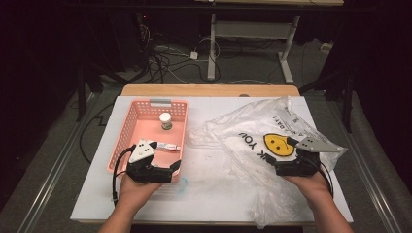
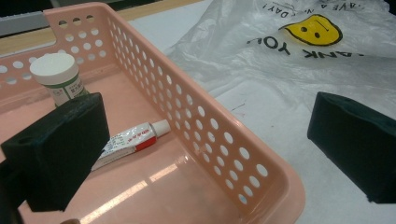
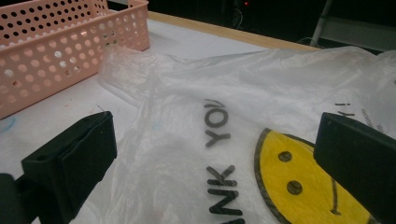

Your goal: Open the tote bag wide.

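The right gripper (image 3: 215, 158) gapes wide and empty over the crinkled, translucent plastic bag (image 3: 243, 93) lying on the table. The left gripper (image 2: 205, 140), wide and empty, straddles the perforated pink basket's (image 2: 224, 140) wall; inside, a tube (image 2: 130, 142) and round jar (image 2: 58, 77).

The high view looked down and forward over the whole white table (image 1: 204, 194). Each gripper view sat close behind its own wide-apart black jaws; both shared the pink perforated plastic basket (image 2: 224, 140) and crinkled clear plastic smiley-face bag (image 3: 261, 140) beyond them.
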Demonstrator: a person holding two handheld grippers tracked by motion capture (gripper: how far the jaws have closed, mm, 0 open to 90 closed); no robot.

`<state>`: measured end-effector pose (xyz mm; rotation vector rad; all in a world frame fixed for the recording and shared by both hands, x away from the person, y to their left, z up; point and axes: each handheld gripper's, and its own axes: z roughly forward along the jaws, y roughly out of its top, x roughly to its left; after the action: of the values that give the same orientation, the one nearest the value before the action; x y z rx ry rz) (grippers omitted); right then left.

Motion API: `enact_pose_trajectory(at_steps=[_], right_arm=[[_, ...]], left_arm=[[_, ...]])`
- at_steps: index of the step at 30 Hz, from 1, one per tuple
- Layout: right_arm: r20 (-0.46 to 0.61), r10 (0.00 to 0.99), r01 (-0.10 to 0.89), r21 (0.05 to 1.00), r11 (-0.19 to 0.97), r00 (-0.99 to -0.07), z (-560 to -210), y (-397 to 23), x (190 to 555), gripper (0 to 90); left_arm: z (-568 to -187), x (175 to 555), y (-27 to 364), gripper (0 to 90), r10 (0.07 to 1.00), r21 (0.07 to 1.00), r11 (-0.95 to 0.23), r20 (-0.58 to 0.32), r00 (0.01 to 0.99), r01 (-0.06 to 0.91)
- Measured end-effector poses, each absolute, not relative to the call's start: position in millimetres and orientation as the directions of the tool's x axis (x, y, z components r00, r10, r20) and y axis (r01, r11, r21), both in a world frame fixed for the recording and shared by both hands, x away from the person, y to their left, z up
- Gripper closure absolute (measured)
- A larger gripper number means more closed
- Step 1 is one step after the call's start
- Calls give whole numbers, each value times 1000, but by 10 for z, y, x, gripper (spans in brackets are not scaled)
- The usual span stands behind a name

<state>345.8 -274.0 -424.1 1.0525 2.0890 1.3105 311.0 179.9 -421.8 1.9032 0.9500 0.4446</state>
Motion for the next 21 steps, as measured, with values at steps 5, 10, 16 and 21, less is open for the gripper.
enact_pose_trajectory(at_steps=[5,10,16,21], right_arm=[[16,789,361,894,264,-614,-4244,-2636,3522,0],[13,781,364,889,277,-625,-4250,-2543,3578,0],[20,768,373,882,288,-640,-4255,-2436,3648,0],[35,753,385,875,295,-657,-4294,-2363,3660,4]], left_arm=[[-4217,3112,1805,0,770,861,-268,-78,633,432],[-4217,3101,1805,0,771,862,-262,-83,631,434],[-4211,3085,1788,0,769,862,-267,-80,635,431],[-4215,3062,1778,0,767,861,-269,-79,636,431]])
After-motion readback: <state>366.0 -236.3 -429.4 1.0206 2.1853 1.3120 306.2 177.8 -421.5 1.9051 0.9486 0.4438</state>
